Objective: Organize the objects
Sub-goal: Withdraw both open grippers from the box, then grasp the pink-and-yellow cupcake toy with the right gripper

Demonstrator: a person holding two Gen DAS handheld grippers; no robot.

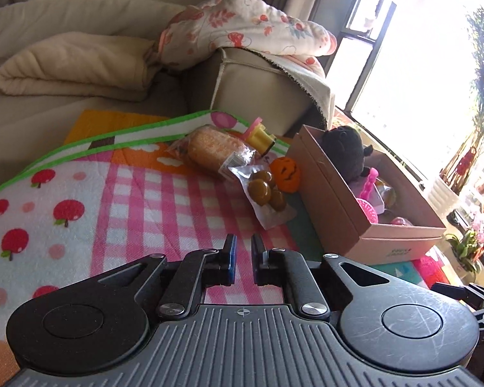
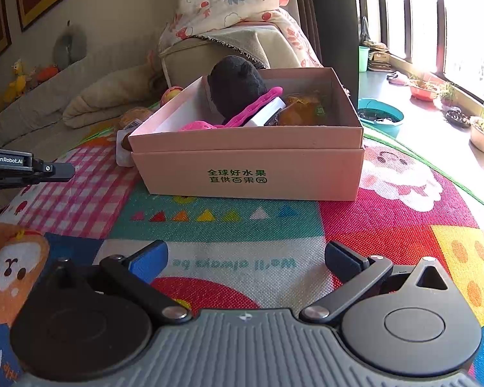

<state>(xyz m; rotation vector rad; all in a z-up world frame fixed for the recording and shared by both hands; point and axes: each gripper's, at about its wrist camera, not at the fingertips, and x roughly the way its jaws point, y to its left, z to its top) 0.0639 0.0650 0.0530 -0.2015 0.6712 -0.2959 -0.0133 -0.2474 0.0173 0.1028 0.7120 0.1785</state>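
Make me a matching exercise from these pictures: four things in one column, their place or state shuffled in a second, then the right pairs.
Things:
1. black plush toy
2. orange pumpkin toy
3. left gripper
4. right gripper

Place or state:
A. jaws wide apart, empty
B. on the mat beside the box
C. jaws nearly together, empty
D. inside the pink box

Pairs: 1-D, 2-B, 3-C, 4-A
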